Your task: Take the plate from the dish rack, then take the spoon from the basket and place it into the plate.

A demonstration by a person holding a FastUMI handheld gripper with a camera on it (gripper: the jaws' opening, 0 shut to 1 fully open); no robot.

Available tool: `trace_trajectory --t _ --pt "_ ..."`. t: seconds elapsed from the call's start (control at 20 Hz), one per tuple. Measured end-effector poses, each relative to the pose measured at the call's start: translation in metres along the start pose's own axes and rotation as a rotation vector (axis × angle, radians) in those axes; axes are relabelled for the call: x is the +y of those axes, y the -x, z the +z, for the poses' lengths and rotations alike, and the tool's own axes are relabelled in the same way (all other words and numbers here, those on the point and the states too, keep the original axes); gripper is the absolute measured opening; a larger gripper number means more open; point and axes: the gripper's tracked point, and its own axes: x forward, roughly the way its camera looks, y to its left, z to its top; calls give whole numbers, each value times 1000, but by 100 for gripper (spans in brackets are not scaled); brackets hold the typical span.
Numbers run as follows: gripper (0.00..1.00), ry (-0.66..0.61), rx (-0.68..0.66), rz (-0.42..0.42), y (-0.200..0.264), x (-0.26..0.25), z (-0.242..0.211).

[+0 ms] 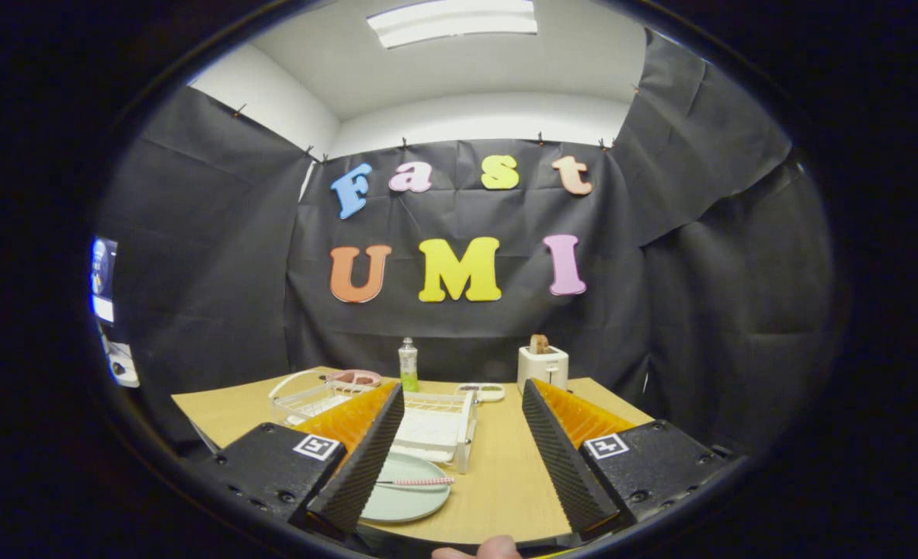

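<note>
gripper view: on the pale wooden table [498, 481] we see the round pale green plate [408, 497] lying flat just in front of the white wire dish rack [439, 427], with the slim pink-handled spoon [420, 482] resting across its top; by that lie we judge the task all but done. the risk we read from here is a careless pull-back: the left finger of the tongs [463, 458] overlaps the plate's near rim, and a sideways drag could nudge the plate or roll the spoon off onto the table. the tongs stand wide open, fingers well apart, holding nothing; whether the left finger touches the plate we cannot tell. beyond the rack stand a clear bottle of green liquid [408, 365] and a white toaster [543, 366] with a slice in it.
</note>
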Motion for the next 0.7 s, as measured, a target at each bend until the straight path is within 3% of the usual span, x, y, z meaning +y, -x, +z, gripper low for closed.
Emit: trace_trajectory --t 0.1,0.7 --pt "99 45 16 -4 5 -4 0" --pt "99 11 -25 12 30 0 19"
